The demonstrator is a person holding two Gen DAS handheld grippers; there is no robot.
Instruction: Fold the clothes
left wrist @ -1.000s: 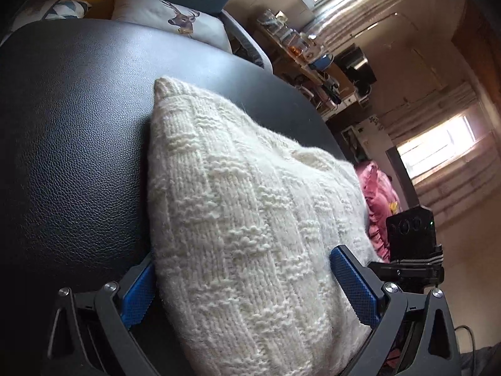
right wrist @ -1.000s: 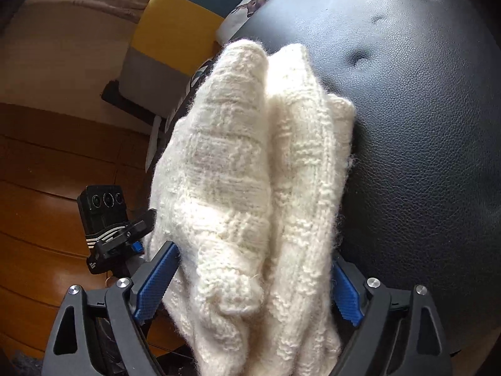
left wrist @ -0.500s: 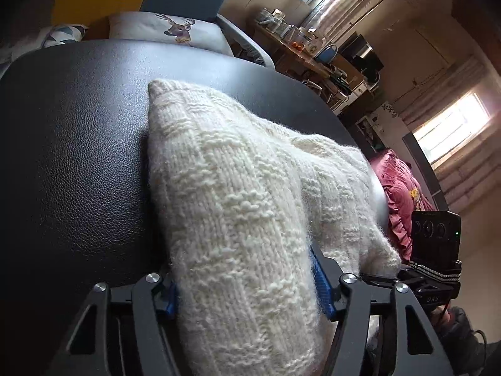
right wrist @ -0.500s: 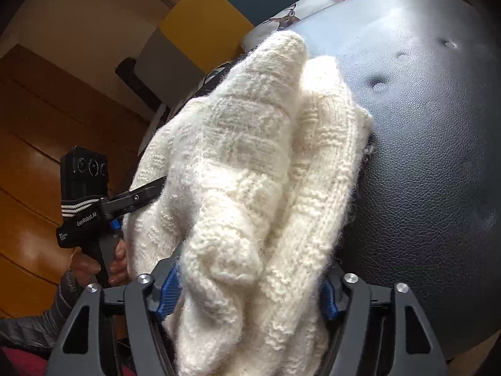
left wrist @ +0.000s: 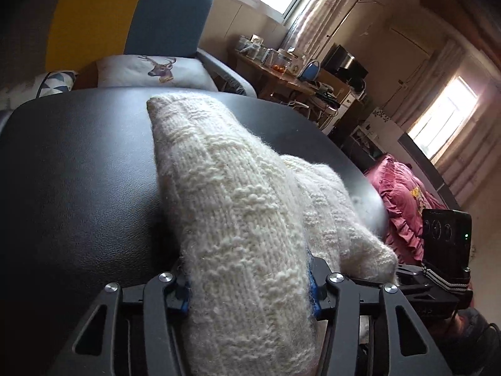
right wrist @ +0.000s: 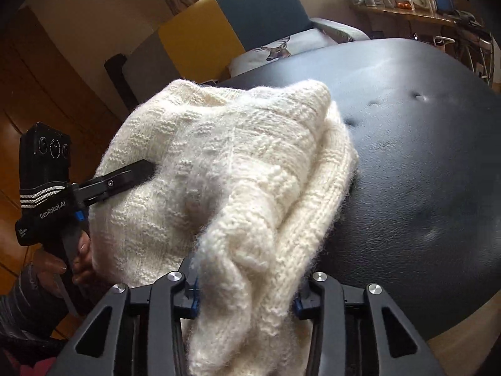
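A thick cream knitted sweater (left wrist: 238, 206) lies bunched on a black leather surface (left wrist: 78, 172). My left gripper (left wrist: 249, 285) is shut on its near edge, and the knit bulges between the blue pads. In the right wrist view the same sweater (right wrist: 225, 163) is gathered in a rumpled mound on the black leather (right wrist: 422, 163). My right gripper (right wrist: 245, 291) is shut on a thick fold of it. The left gripper (right wrist: 125, 178) shows at the left of that view with its finger against the knit, held by a hand (right wrist: 78, 250).
A yellow and blue sofa (left wrist: 125, 18) with a deer-print cushion (left wrist: 156, 69) stands behind the black surface. A cluttered wooden table (left wrist: 281, 75) and a pink cloth pile (left wrist: 404, 197) lie to the right. Wooden floor (right wrist: 18, 100) is at the left.
Both grippers went from open around the sweater's edge to shut on it. The sweater has bunched up and lifted at the near side.
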